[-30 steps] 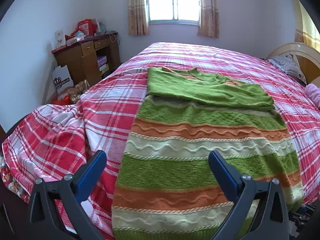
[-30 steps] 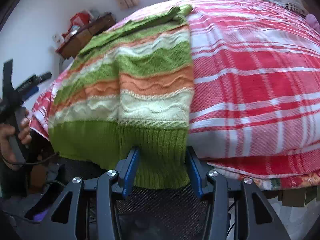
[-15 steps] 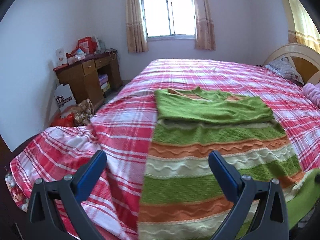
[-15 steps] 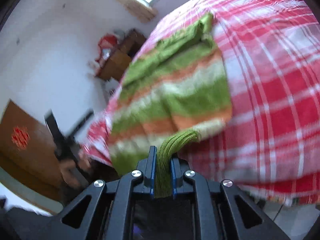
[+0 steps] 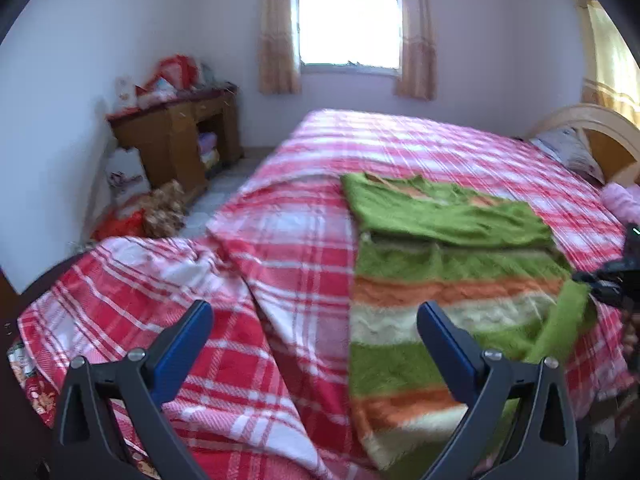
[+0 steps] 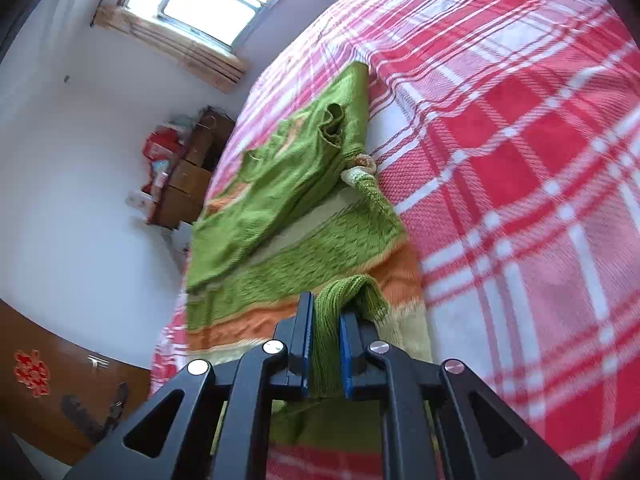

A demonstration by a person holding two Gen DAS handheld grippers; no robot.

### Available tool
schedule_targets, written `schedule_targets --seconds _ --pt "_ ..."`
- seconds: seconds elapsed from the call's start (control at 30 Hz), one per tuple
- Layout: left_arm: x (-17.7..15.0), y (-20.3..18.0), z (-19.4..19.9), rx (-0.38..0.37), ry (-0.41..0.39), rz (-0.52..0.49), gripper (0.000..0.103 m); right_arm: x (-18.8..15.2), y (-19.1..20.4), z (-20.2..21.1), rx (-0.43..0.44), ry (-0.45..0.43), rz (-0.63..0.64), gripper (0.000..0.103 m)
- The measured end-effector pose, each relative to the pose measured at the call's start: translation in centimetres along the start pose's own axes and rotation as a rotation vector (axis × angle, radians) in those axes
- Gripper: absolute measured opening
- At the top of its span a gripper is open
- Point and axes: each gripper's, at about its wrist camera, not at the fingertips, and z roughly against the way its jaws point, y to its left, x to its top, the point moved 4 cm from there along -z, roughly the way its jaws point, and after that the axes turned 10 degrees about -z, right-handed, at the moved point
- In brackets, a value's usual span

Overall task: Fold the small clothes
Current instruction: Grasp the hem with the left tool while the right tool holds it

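A knitted sweater [image 5: 440, 280] with green, orange and cream stripes lies lengthwise on the red plaid bed [image 5: 300, 264], its green sleeves folded across the top. My left gripper [image 5: 314, 328] stands open above the bed, straddling the sweater's left edge without touching it. In the right wrist view my right gripper [image 6: 325, 320] is shut on the sweater's green ribbed hem [image 6: 352, 288], lifted off the bed. The same right gripper [image 5: 600, 284] shows at the right edge of the left wrist view, pulling the hem corner [image 5: 568, 320] up.
A wooden desk [image 5: 176, 136] with clutter stands at the left wall, bags [image 5: 132, 200] on the floor beside it. A window [image 5: 348, 28] with curtains is at the far wall. The headboard [image 5: 600, 128] and a pillow [image 5: 568, 152] are at the right. A wooden cabinet [image 6: 60, 380] shows lower left.
My right gripper closed on the sweater's green hem, rolled, and lifted it up and over the bed. The left gripper drifted left, still open, so the sweater shifted right in its view.
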Motion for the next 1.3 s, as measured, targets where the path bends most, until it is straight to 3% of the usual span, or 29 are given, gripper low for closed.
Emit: schedule_targets --seconds 0.17,0.33,0.4,0.47,0.63,0.8,0.97,1.03,1.07,1.1,1.3 --pt "-2.6 -2.2 -0.7 -0.253 0.073 0.01 0.103 -0.1 0.9 -1.4 -0.025 0.004 0.048 0.011" --pt "-8.3 -5.1 -2.8 -0.393 0.309 0.056 0.083 -0.4 0.7 -1.1 -0.034 -0.003 0.094 0.011" --pt "-10.1 -6.4 -1.7 -0.318 0.317 -0.023 0.083 -0.6 0.8 -1.1 -0.039 -0.003 0.111 0.011" --pt "-11.1 -7.9 -0.9 -0.312 0.339 -0.092 0.08 -0.8 0.8 -1.1 -0.036 -0.002 0.114 0.011" --pt "-11.4 -9.7 -0.4 -0.449 0.383 0.027 0.07 -0.8 0.7 -1.4 -0.031 -0.003 0.117 0.011" --pt "-12.7 -10.6 -1.8 -0.461 0.477 0.061 0.057 -0.7 0.5 -1.4 -0.018 0.0 0.101 0.011" --pt "-13.7 -10.5 -2.7 -0.464 0.527 0.114 0.057 -0.8 0.3 -1.1 -0.024 -0.003 0.119 0.011" --pt "-13.8 -10.5 -3.0 -0.484 0.523 0.157 0.041 -0.7 0.2 -1.1 -0.019 -0.002 0.115 0.011" --pt "-13.8 -10.5 -3.1 -0.491 0.528 0.167 0.014 -0.7 0.1 -1.1 -0.016 -0.002 0.113 0.011" --pt "-13.8 -10.4 -3.2 -0.494 0.534 0.174 0.004 -0.7 0.1 -1.0 -0.014 -0.002 0.11 0.011" --pt "-11.7 -9.7 -2.2 -0.553 0.467 0.236 0.004 -0.7 0.0 -0.7 -0.017 0.008 0.107 0.011"
